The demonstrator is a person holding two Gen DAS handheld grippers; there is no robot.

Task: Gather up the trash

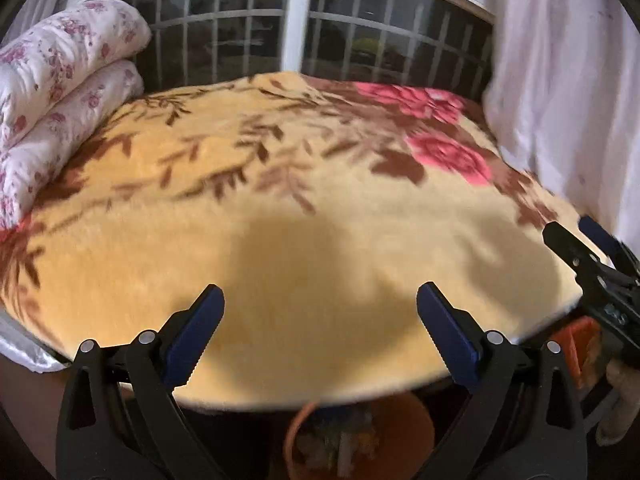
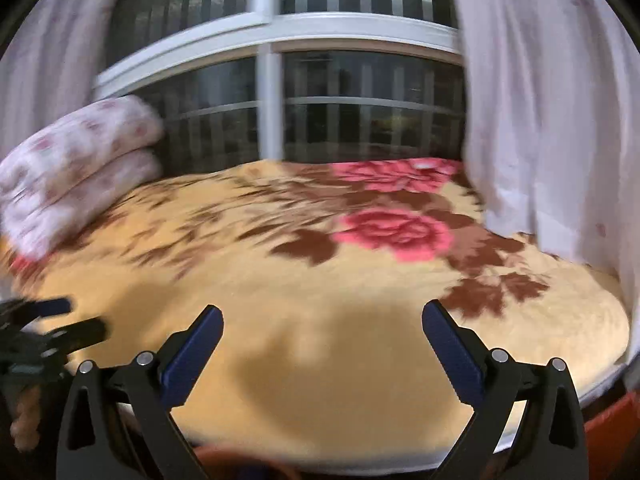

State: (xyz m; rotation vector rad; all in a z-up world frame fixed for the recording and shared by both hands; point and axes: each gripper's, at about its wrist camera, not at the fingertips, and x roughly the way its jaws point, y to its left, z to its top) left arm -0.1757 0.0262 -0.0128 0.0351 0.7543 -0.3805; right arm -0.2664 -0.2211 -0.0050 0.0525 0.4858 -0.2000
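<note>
A: Nearest, bottom of the frame, the left gripper (image 1: 320,300) gapes wide with nothing between its blue pads. Same for the right gripper (image 2: 322,320): spread wide, holding nothing.

B: And the trash?

A: Bottom centre of the left view, an orange bin (image 1: 360,436) sits below the bed's edge with blurred scraps inside.

B: Beyond that?

A: The yellow blanket (image 1: 280,220) fills the middle. A folded quilt (image 1: 60,92) lies at upper left, a curtain (image 1: 560,100) hangs at the right, and a barred window (image 1: 360,32) runs across the top.
</note>
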